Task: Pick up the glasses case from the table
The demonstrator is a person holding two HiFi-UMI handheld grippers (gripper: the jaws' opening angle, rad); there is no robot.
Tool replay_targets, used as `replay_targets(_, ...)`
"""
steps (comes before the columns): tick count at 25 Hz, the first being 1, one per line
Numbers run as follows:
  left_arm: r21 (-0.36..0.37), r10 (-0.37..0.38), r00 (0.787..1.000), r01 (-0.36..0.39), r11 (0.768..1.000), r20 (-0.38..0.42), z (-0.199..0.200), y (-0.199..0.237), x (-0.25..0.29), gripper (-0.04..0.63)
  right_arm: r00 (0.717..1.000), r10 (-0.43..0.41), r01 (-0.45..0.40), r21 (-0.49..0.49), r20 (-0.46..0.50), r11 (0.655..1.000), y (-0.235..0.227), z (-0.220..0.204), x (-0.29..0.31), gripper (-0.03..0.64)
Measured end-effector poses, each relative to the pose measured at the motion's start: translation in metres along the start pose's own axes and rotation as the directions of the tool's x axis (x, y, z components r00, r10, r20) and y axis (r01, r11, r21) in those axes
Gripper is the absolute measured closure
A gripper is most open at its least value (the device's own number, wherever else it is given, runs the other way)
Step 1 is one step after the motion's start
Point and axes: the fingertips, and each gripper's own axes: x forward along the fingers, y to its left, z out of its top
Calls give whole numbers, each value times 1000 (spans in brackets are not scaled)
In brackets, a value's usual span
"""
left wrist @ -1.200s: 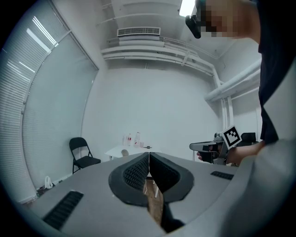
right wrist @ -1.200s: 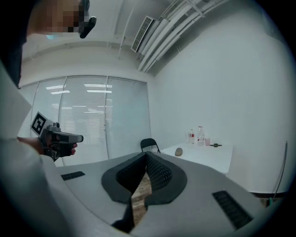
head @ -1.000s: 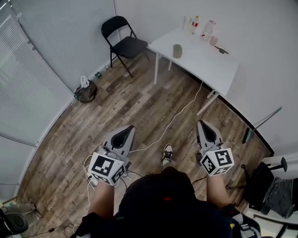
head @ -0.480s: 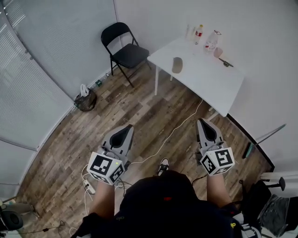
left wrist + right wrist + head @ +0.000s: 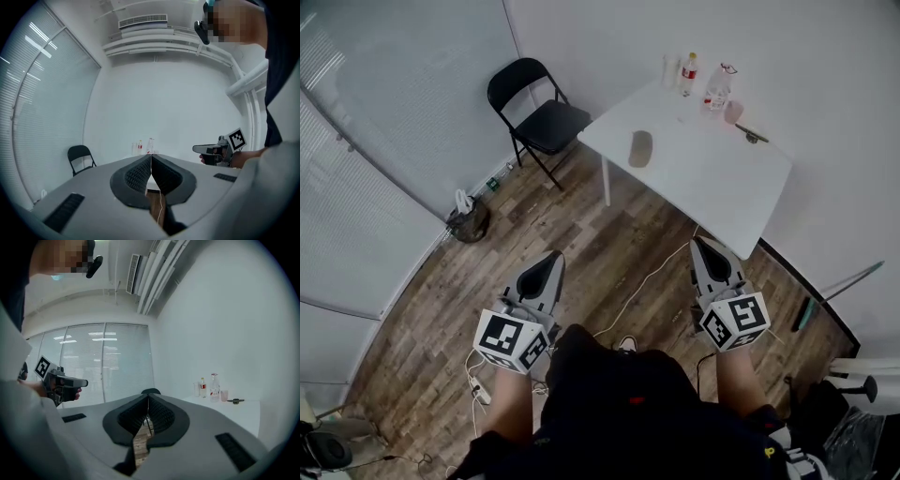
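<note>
The glasses case [image 5: 640, 148], a greyish oval, lies near the left edge of the white table [image 5: 717, 192] far ahead in the head view. My left gripper [image 5: 549, 259] and right gripper [image 5: 701, 246] are held side by side over the wooden floor, both pointing toward the table and well short of it. The left gripper [image 5: 151, 161] has its jaws pressed together with nothing between them. The right gripper [image 5: 148, 401] is shut and empty too. The case is hidden behind the jaws in both gripper views.
Two bottles [image 5: 689, 67], a pink cup [image 5: 733, 111] and a small dark object [image 5: 751, 135] stand at the table's far side by the wall. A black folding chair [image 5: 539, 117] is left of the table. A bag [image 5: 469, 217] and a white cable [image 5: 649, 279] lie on the floor.
Both grippers have been carried forward across the floor toward the table, which now lies nearer and lower in the head view. Both jaws stayed shut.
</note>
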Motion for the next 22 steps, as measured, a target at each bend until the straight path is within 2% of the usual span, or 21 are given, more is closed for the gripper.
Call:
replay_targets(4,3,-10,1000,10,1000,0,3,6,27,572,1000,-7,7,-11,-2,1000,-17,-3,14,595)
replay_targets(7,14,-31,999,31,999,9,7,11,54,572,1000,-30,29,-124,-4,992,-29,-2,30,595)
replay_targets(9,20,-54,999,54,998,4,7,15,73,572,999,-33,33,-164,0,986,-33,-1,42,595)
replay_targets(14,14,-100,995,100,995,7,10,39,118,572,998,-61,58,-167,-15,984,-53,0,75,595)
replay_targets(19,11,-145,989,145,989,6,15,82,166,572,986,-162,154,-142,-50,978,-87,-1,126,594)
replay_targets(22,0,-172,985,172,985,1,17,116,192,572,979,-192,184,-121,-63,976,-98,-1,166,594)
